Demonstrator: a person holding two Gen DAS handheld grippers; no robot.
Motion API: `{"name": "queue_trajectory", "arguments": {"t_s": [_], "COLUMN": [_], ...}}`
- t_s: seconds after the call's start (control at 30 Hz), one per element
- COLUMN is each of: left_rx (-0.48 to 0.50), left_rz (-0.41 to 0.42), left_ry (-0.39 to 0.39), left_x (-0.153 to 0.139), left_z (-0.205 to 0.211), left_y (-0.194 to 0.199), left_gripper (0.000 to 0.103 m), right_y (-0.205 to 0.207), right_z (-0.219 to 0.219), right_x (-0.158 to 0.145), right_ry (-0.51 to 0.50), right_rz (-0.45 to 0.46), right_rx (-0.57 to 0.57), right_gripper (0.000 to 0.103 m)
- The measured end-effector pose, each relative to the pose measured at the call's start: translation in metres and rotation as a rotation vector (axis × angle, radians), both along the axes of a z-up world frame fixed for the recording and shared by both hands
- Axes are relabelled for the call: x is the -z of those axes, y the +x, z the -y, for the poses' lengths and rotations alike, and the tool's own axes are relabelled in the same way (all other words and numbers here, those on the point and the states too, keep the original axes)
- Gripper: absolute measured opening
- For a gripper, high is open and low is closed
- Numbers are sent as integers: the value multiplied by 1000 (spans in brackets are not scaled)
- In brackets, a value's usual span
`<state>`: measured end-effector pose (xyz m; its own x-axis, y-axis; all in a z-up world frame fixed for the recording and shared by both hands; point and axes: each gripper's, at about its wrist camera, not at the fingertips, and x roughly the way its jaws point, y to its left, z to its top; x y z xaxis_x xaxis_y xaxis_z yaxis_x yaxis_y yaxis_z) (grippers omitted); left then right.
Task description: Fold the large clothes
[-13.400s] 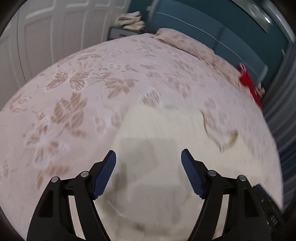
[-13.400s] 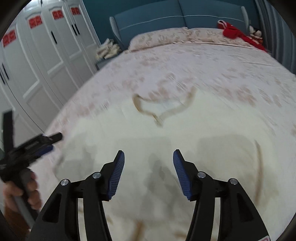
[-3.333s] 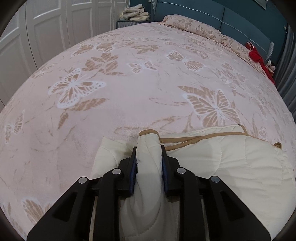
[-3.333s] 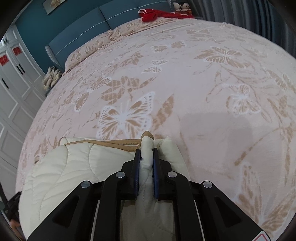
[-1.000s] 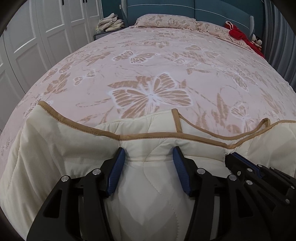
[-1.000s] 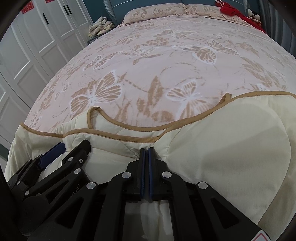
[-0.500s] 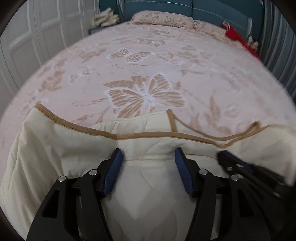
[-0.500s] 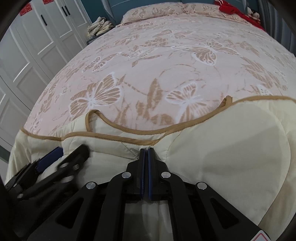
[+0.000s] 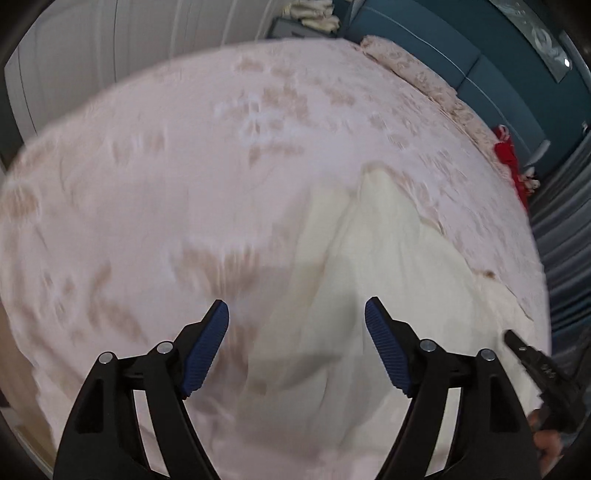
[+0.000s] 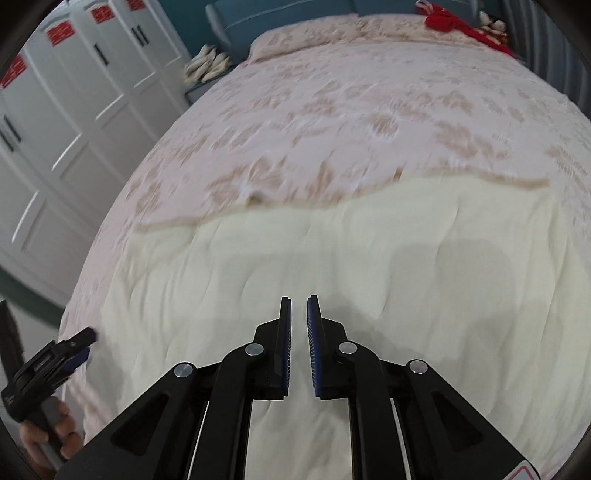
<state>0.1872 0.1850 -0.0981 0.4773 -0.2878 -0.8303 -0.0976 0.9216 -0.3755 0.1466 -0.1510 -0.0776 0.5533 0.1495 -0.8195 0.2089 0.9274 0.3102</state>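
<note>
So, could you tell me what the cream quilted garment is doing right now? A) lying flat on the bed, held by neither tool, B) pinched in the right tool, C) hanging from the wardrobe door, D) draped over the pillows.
A: the cream quilted garment lies spread on the bed, clear of both tools.

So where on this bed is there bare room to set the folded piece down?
The pink bedspread lies bare between the cream quilted garment and the pillows, and left of the garment toward the wardrobe. The near end is taken by the garment. The red item crowds the far right corner.
</note>
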Motion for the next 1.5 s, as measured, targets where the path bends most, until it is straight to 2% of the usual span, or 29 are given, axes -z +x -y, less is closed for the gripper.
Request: {"name": "queue_trajectory", "arguments": {"t_s": [0.2,0.3,0.37,0.53,0.6,0.63,0.73,0.83,0.93,1.07,1.17,1.37,1.5], "left_rx": [-21,-25,-15,55,85,95,139,178,211,250,293,409,493], "left_rz": [-81,-73,-75,-37,-3,12,76,124,159,194,207,240,262], "left_ry": [-165,-136,-144,-148,-133,-130,-129,-112,-103,-84,-79,-12,14], "left_x": [35,35,30,5,-11,-18,-47,-69,-87,-104,-113,-120,-123], "left_z": [2,14,20,38,48,51,69,82,94,114,132,181,223], "left_y": [-20,-21,-22,-31,-35,-37,-44,-47,-51,-62,-74,-99,-105], "left_gripper": [78,78,75,38,30,28,24,23,23,22,20,18,18], "right_y": [-27,-25,-21,-10,-7,-5,-3,-23,-60,-90,-88,-62,-65], "right_z": [-25,-31,-33,-36,-35,-33,-21,-7,-8,-11,-9,-13,-8], "right_x": [27,37,42,52,55,57,57,39,20,30,46,71,61], "right_ry": [24,-16,-34,-74,-77,-66,26,129,103,120,175,355,399], "right_rz": [-72,-84,-94,-102,-99,-100,-105,-90,-67,-100,-105,-87,-86], "right_rx": [-18,-23,-28,-38,-35,-33,-10,31,-19,-44,-28,-21,-19], "right_gripper": [11,11,10,7,5,1,0,0,0,0,1,3,3]}}
